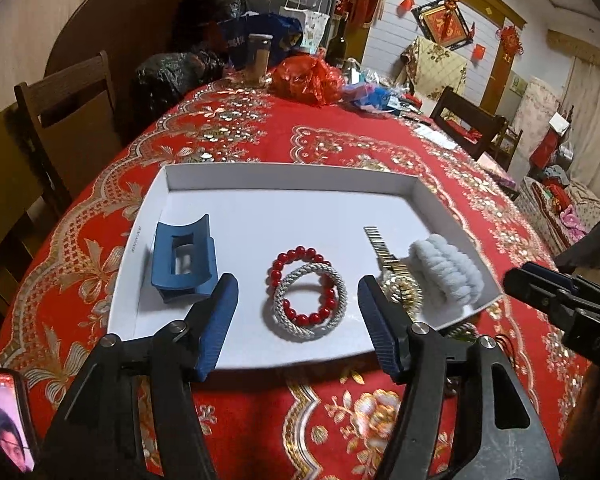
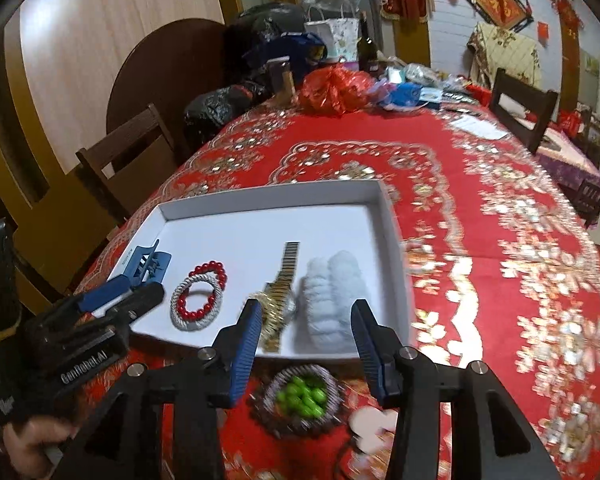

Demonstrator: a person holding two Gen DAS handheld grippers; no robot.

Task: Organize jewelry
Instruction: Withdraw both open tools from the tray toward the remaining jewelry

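Both the left gripper and right gripper are hovering spread and empty over the white tray's near edge, risking snagging the stacked bracelets

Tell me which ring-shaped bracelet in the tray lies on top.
The silver twisted-cord bracelet; it overlaps the red bead bracelet, whose beads show through its middle.

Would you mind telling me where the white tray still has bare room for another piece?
The white tray is bare along its far half, behind the blue hair claw, the red bead bracelet under a silver rope bracelet, the gold watch and the white scrunchie. The near row is crowded, tightest between watch and scrunchie.
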